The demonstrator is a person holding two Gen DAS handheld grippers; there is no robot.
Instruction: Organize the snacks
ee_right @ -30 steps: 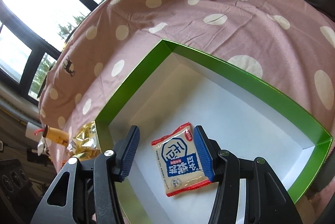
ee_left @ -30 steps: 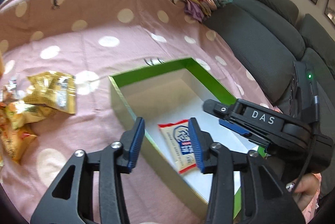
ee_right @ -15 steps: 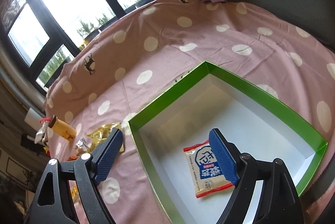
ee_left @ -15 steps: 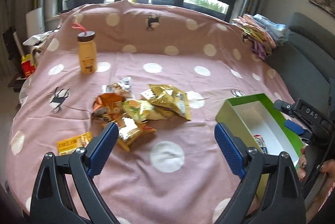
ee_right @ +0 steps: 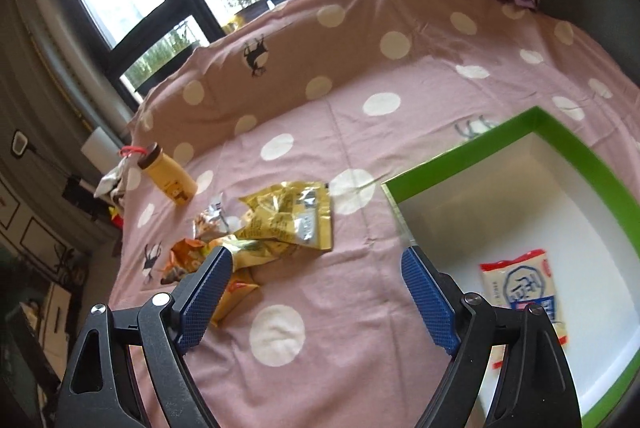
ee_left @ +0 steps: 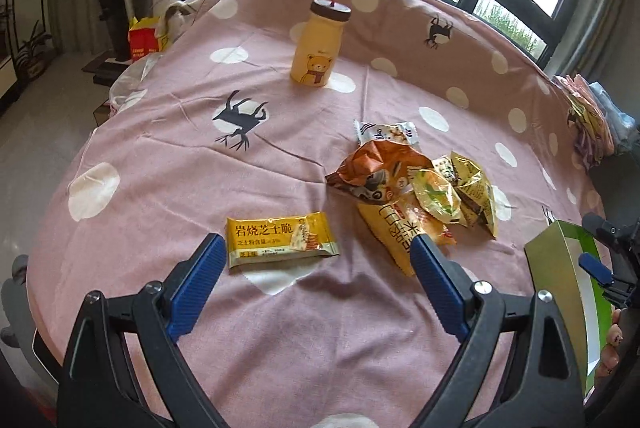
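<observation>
left hand-held gripper (ee_left: pixel 314 278), jaws spread and empty, frames the yellow snack packet (ee_left: pixel 280 242) at lower centre for pickup; right hand-held gripper (ee_right: pixel 316 298) likewise spread beside the green box (ee_right: pixel 476 155).

Flat snack packet (ee_left: pixel 281 242) lies on the cloth (ee_left: pixel 180 163) just ahead of the left gripper (ee_left: pixel 316 264), between its spread fingers. The snack pile (ee_left: pixel 416 191) sits ahead-right, bottle (ee_left: pixel 318 43) stands far ahead. From the right gripper (ee_right: pixel 316 292), pile ahead-left, box (ee_right: pixel 472 155) to its right with one packet (ee_right: pixel 520 288) lying inside.
</observation>
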